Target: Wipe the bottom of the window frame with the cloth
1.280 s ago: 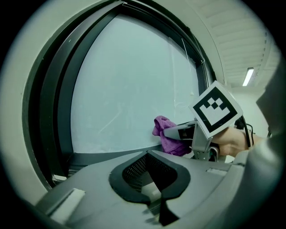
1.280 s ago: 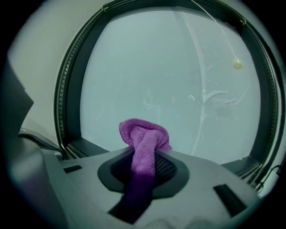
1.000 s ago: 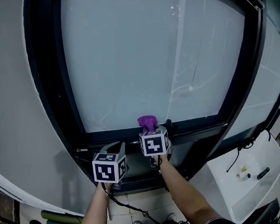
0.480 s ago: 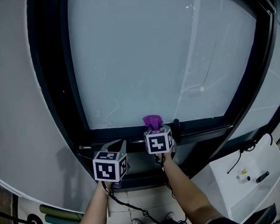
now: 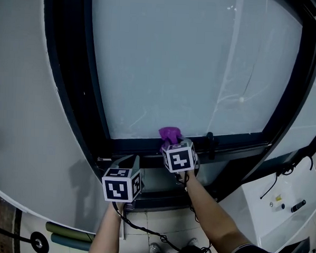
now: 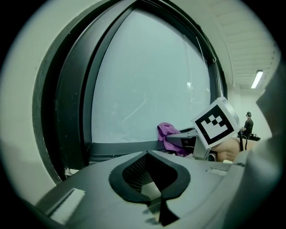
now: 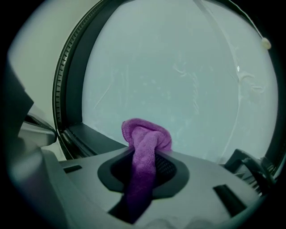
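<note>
The dark metal bottom rail of the window frame (image 5: 141,144) bears a crumpled purple cloth (image 5: 169,134) near its middle, against the glass. A small black latch (image 5: 210,138) stands further toward the right corner.

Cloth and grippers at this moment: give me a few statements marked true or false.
1. The right gripper is clamped on the cloth. True.
2. The left gripper grips a second cloth. False: its jaws are together on nothing.
3. The cloth is down at the bottom rail of the window frame. True.
4. The cloth is white. False: it is purple.
</note>
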Demonstrator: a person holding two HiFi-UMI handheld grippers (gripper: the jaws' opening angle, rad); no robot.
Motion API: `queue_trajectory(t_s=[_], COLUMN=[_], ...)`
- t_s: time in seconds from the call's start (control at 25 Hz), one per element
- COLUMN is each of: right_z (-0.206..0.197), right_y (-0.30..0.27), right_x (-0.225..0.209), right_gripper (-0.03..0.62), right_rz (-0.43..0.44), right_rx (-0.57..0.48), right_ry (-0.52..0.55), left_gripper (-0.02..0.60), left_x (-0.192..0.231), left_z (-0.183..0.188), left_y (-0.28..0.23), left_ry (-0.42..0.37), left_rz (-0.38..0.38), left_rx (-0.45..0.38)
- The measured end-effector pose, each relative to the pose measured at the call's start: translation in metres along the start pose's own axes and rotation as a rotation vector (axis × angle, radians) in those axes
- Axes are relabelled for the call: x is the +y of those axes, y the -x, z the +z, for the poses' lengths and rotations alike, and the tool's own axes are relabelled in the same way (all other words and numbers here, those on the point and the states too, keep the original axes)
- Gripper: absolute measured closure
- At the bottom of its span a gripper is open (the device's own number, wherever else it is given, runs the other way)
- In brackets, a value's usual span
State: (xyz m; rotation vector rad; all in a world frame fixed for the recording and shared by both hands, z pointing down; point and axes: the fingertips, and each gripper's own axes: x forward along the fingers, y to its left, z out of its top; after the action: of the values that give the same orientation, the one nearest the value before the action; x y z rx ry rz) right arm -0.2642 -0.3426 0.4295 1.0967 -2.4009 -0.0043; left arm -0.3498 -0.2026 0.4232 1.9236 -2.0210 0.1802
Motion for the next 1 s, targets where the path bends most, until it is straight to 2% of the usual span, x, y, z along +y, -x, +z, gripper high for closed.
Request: queue_trajectory(t_s=[0.48, 1.0], right_z=[0.023, 0.046], right_y=[-0.009, -0.021], right_x=[0.08, 0.15], right_gripper=[0.499, 0.499], right_rz=[0.141, 0.259], right_rx=[-0.017, -0.022], right_ry=[0.086, 0.105], left_gripper=[0.578, 0.577], left_x=[0.047, 0.076], left_z=[-0.011, -0.017], left_y=[0.034, 0.065], left_ry=[0.044, 0.086], left_rz=[0.127, 0.199], left_rx=[0.004, -0.011])
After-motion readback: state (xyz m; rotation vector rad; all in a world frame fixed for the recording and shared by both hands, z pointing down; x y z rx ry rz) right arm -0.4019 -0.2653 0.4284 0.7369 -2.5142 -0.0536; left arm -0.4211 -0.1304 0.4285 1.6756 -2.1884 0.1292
